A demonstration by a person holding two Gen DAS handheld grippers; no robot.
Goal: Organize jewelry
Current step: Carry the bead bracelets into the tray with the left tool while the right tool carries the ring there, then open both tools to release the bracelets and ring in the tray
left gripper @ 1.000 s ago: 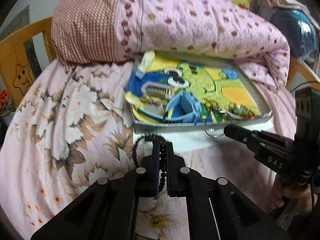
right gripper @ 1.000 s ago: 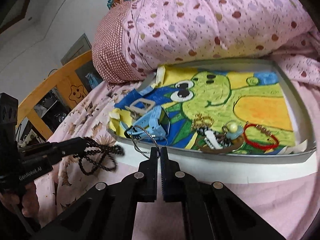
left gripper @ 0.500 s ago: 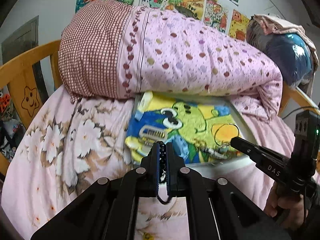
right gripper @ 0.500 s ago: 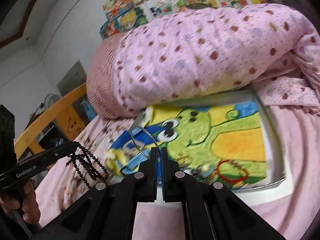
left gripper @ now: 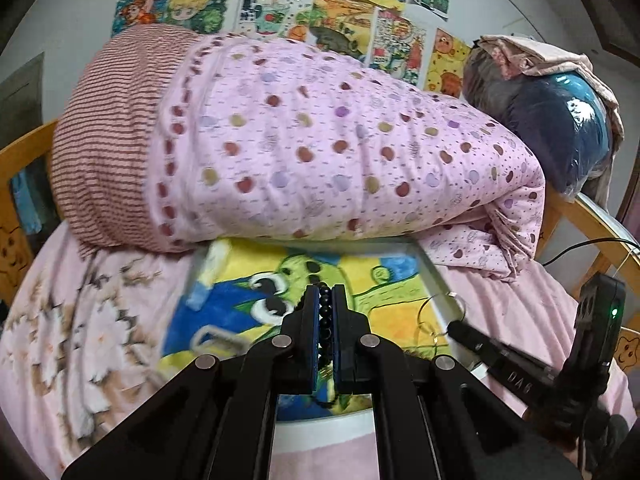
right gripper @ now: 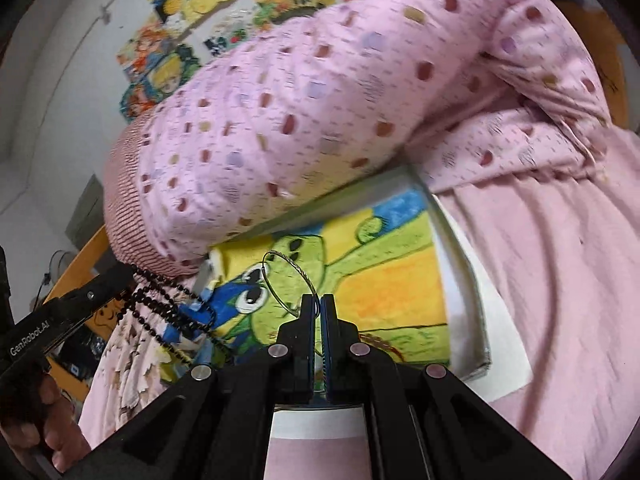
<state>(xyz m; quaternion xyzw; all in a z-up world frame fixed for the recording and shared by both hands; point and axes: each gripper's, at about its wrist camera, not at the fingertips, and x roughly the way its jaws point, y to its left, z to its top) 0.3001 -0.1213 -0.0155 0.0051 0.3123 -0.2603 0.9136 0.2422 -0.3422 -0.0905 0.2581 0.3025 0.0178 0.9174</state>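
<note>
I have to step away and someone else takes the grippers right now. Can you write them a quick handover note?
Left gripper: shut on the black bead strand, loops hanging.
Right gripper: shut on the thin silver wire bangle.
Both are held in the air over the tray with the cartoon mat, which lies on the bed against the pink quilt.
Done: both pieces picked up.
Left: set each one down in its place.

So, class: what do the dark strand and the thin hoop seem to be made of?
Dark strand: small glossy black round beads, perhaps glass, stone or plastic. Thin hoop: slim silvery twisted wire, metal by its shine.
</note>
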